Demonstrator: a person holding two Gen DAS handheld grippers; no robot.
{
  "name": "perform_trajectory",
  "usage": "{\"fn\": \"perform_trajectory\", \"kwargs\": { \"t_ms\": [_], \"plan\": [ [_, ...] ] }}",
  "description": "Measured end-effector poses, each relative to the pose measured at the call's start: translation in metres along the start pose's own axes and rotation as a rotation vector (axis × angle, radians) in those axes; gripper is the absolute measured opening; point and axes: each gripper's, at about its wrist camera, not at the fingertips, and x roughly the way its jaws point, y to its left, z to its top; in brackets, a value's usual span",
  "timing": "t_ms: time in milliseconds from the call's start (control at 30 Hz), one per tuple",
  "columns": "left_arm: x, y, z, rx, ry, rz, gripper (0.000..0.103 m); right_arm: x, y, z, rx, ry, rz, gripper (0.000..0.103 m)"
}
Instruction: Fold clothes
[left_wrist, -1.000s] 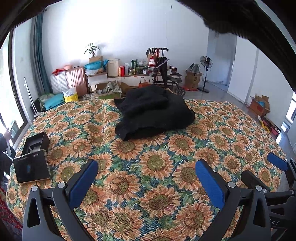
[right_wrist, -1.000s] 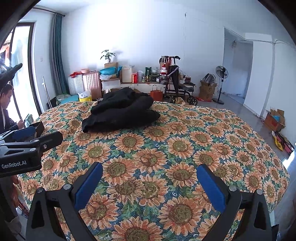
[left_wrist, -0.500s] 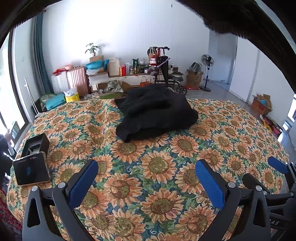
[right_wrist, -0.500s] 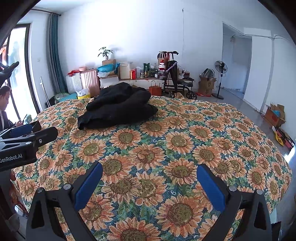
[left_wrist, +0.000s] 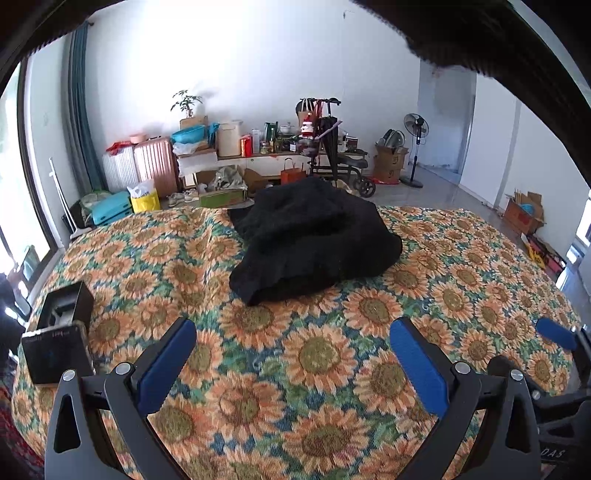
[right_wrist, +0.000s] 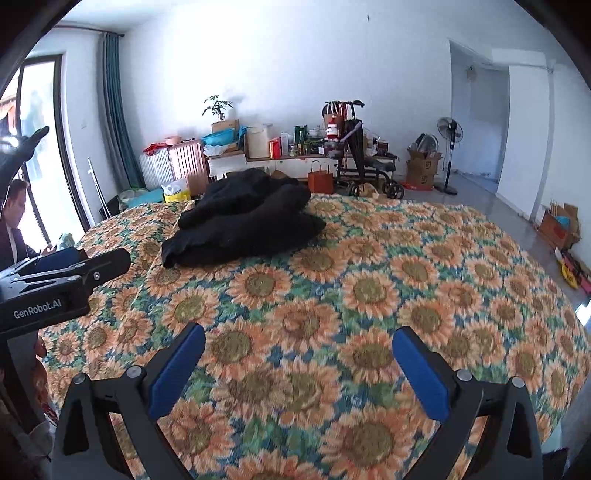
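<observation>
A crumpled black garment (left_wrist: 314, 240) lies in a heap on the sunflower-patterned cloth (left_wrist: 317, 354) of the table, toward its far side; in the right wrist view the same garment (right_wrist: 243, 225) sits far left of centre. My left gripper (left_wrist: 291, 358) hovers open above bare cloth, well short of the heap, nothing between its blue pads. Beside it, my right gripper (right_wrist: 295, 365) is also open and empty over the cloth. The right gripper's blue fingertip (left_wrist: 557, 332) shows at the right edge of the left wrist view, and the left gripper's black body (right_wrist: 55, 284) crosses the left of the right wrist view.
Two black boxes (left_wrist: 62, 325) rest on the table's left edge. A person (right_wrist: 14, 221) sits past the table by the window. Behind the table stand suitcases (left_wrist: 155, 170), a cluttered shelf (left_wrist: 258, 151), a wheeled walker (left_wrist: 340, 162), a fan (left_wrist: 415, 147) and cardboard boxes (left_wrist: 524, 214).
Both grippers have moved forward over the cloth toward the black garment, which now looks larger. Both stay open; the garment has not moved.
</observation>
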Motion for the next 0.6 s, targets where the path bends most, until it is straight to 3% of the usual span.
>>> {"fn": "perform_trajectory", "kwargs": {
  "t_ms": [300,600],
  "plan": [
    [0.052,-0.001,0.034,-0.010,0.021,-0.023,0.103,0.042,-0.003,0.042,-0.042,-0.025,-0.039,0.102],
    [0.120,0.004,0.068,-0.061,0.049,0.033,0.101,0.108,0.007,0.077,-0.090,0.003,-0.010,0.097]
  ]
}}
